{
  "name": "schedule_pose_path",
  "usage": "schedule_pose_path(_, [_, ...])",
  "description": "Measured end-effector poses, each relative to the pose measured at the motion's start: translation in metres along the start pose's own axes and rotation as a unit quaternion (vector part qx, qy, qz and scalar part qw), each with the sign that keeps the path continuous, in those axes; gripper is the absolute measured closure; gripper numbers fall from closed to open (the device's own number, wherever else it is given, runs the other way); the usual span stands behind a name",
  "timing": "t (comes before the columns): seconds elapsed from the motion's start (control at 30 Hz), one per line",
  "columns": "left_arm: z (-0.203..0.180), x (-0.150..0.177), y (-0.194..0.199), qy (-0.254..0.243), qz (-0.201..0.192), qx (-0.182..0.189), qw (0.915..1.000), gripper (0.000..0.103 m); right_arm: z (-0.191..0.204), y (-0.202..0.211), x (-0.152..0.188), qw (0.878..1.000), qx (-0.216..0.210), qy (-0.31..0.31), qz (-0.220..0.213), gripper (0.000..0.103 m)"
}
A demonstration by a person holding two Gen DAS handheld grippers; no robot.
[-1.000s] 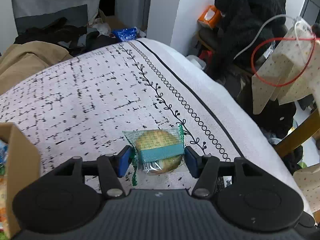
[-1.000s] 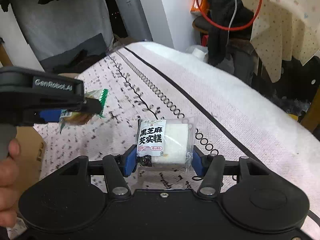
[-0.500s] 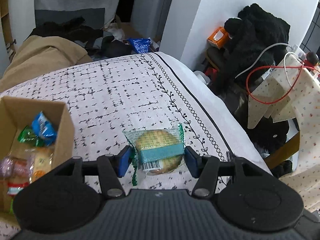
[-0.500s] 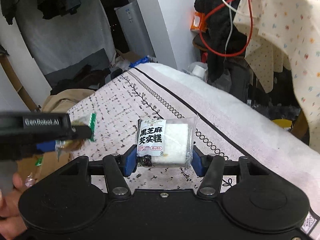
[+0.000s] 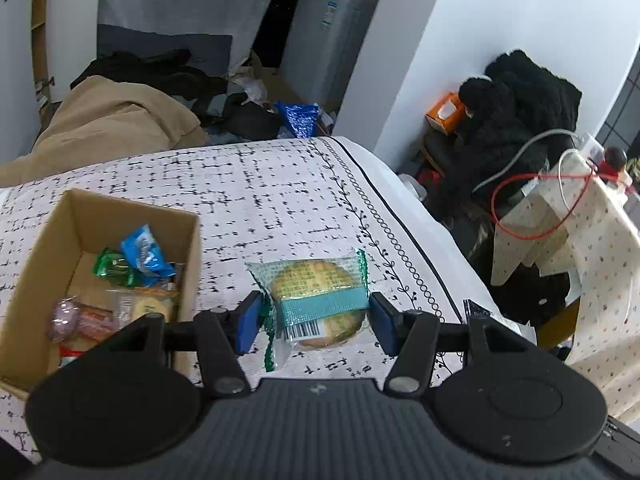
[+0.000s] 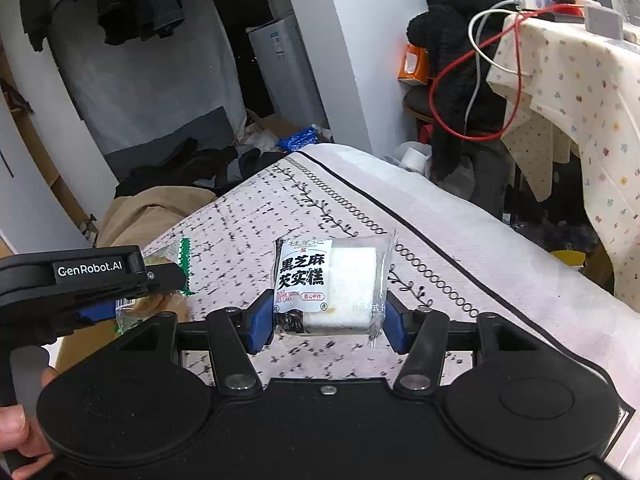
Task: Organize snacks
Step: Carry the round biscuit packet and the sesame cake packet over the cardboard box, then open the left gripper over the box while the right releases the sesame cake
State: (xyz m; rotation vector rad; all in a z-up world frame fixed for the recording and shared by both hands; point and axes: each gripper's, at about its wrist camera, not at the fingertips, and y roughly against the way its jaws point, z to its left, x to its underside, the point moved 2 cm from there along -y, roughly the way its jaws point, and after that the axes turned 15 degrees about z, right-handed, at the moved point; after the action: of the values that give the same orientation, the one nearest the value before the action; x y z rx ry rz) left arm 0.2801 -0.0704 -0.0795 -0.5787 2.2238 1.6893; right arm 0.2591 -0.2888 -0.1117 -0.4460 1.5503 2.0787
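Bed w/ white, black-flecked cover, vine & ring border along edge; open cardboard box resting on it, left side

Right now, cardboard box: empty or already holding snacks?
Holding snacks: cardboard box is open-topped, with several wrapped snacks covering part of its floor.
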Motion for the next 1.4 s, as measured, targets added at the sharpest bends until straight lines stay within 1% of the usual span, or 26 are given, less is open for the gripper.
schedule_pose_path(0.07, [0.008,0.0,0.006,0.011,-0.004,0.004,0.9999,0.046,0.007,0.003,0.001,1.0,-0.002,0.003,-0.001,0.049])
schedule_pose_path(0.27, [0.03,-0.001,0.022,0.034,-0.018,-0.001,0.9993,0.046,0.029,0.006,0.002,1.0,-0.004,0.013,-0.002,0.049])
schedule_pose_path(0.33, [0.037,-0.003,0.024,0.04,-0.017,-0.008,0.999,0.046,0.037,0.005,0.002,1.0,-0.006,0.016,-0.001,0.049])
schedule_pose_path(0.43, [0.051,-0.006,0.025,0.054,-0.018,-0.013,0.9983,0.046,0.049,0.001,0.001,1.0,-0.009,0.02,0.001,0.05])
schedule_pose_path(0.73, [0.087,-0.018,0.02,0.086,-0.019,-0.016,0.996,0.046,0.09,-0.017,-0.002,0.999,-0.025,0.039,0.008,0.05])
schedule_pose_path(1.07, [0.133,-0.03,0.014,0.141,-0.021,-0.022,0.9895,0.046,0.135,-0.044,-0.011,0.997,-0.042,0.066,0.024,0.05])
schedule_pose_path(1.23, [0.15,-0.037,0.014,0.161,-0.029,-0.032,0.986,0.046,0.154,-0.057,-0.012,0.995,-0.054,0.075,0.033,0.05])
schedule_pose_path(1.4, [0.165,-0.041,0.009,0.184,-0.028,-0.039,0.9818,0.046,0.17,-0.069,-0.012,0.994,-0.063,0.083,0.042,0.05])
